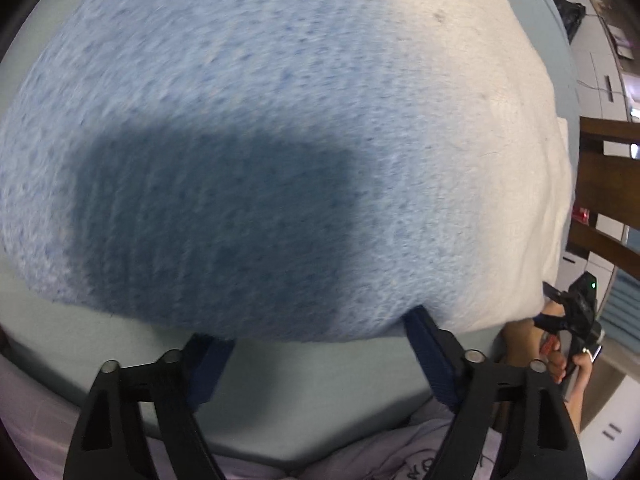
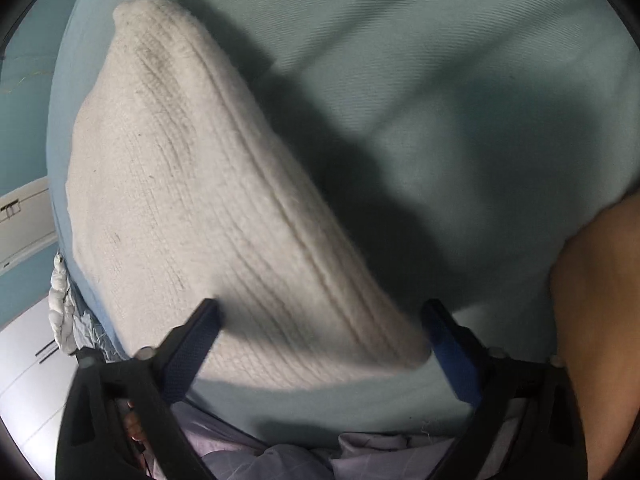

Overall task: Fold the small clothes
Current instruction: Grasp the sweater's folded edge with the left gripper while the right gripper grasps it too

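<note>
Left wrist: your left gripper (image 1: 320, 334) and right gripper (image 2: 320, 320) stand apart astride the sock (image 1: 280, 140) hem; closing may pinch only one layer.

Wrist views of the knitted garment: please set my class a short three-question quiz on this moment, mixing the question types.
1. True or false: the left gripper is clamped shut on the knitted garment.
2. Multiple choice: the garment part in the right wrist view is A) cream, B) red, C) black.
3. Short answer: what does the garment lie on?

Key:
1. False. Its jaws stand open at the garment's near edge.
2. A. The right gripper also stands open over that cream part.
3. A pale blue-green sheet.
</note>
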A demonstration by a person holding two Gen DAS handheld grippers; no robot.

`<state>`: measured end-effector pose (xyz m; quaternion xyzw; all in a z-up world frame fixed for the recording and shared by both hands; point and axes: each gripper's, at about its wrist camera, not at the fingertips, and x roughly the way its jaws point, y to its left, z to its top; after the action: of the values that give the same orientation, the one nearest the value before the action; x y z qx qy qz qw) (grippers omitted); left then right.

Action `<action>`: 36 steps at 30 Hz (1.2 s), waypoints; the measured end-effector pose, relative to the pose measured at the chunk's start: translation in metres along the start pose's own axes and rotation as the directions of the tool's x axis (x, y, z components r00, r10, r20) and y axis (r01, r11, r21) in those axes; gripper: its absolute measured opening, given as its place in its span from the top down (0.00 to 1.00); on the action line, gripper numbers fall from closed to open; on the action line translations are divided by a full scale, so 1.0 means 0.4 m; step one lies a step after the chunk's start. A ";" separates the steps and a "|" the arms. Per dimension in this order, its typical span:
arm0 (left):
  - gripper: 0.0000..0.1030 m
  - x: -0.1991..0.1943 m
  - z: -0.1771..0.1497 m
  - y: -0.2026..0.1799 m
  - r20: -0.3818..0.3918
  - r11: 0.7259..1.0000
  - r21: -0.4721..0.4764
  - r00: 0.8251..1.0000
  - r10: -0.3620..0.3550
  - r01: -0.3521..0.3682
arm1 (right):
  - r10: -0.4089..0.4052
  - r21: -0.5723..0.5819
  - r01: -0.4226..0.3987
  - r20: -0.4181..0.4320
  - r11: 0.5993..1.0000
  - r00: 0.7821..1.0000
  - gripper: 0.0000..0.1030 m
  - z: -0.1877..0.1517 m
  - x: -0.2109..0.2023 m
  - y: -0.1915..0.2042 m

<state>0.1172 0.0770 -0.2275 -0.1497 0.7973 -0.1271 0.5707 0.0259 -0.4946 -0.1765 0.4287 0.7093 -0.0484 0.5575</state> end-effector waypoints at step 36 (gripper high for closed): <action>0.22 -0.002 0.032 0.024 0.014 0.994 -0.092 0.998 -0.063 0.064 | -0.006 -0.032 0.007 0.021 0.999 1.000 0.21 -0.026 0.030 0.040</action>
<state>0.1287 0.0856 -0.2345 -0.2021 0.7940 -0.1071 0.5633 0.0285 -0.4724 -0.1763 0.4168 0.7055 -0.0430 0.5716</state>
